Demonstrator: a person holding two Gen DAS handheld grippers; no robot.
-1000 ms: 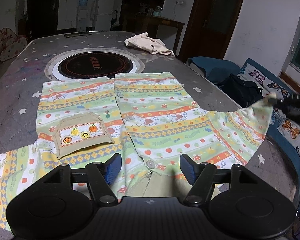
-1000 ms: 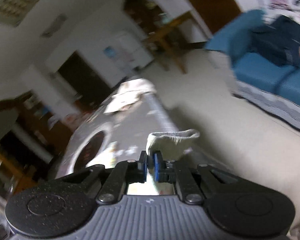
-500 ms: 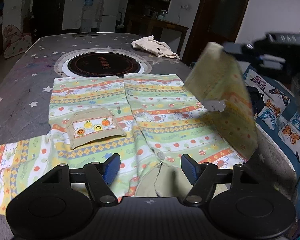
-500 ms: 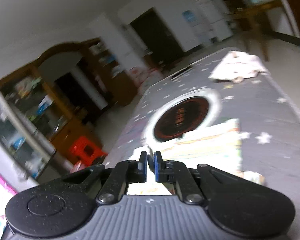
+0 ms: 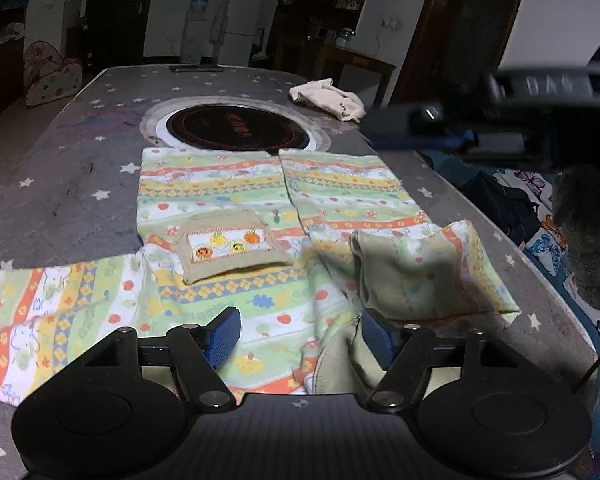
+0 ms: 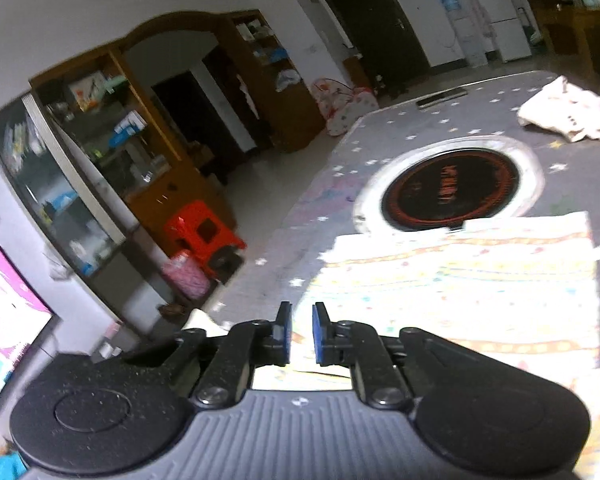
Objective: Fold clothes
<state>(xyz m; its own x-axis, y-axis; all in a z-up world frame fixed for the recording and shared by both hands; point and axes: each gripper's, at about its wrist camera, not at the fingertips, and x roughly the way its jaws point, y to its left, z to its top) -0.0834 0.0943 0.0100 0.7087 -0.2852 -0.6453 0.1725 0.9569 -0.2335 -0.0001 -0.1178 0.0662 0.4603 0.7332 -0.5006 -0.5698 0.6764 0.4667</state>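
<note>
The patterned shirt (image 5: 228, 208) lies spread flat on the star-print table (image 5: 60, 168), its near hem just beyond the left gripper (image 5: 296, 336), whose jaws stand wide apart with nothing clamped, hovering over the collar. The shirt's right sleeve (image 5: 428, 272) lies folded in over the body, near the table's right edge. The right gripper (image 6: 300, 334) hangs above the shirt, jaws opening, nothing between them. Beyond the shirt sits 1 round burner (image 5: 236, 128), then a cream cloth (image 5: 328, 98); bare tabletop lies left of the shirt.
</note>
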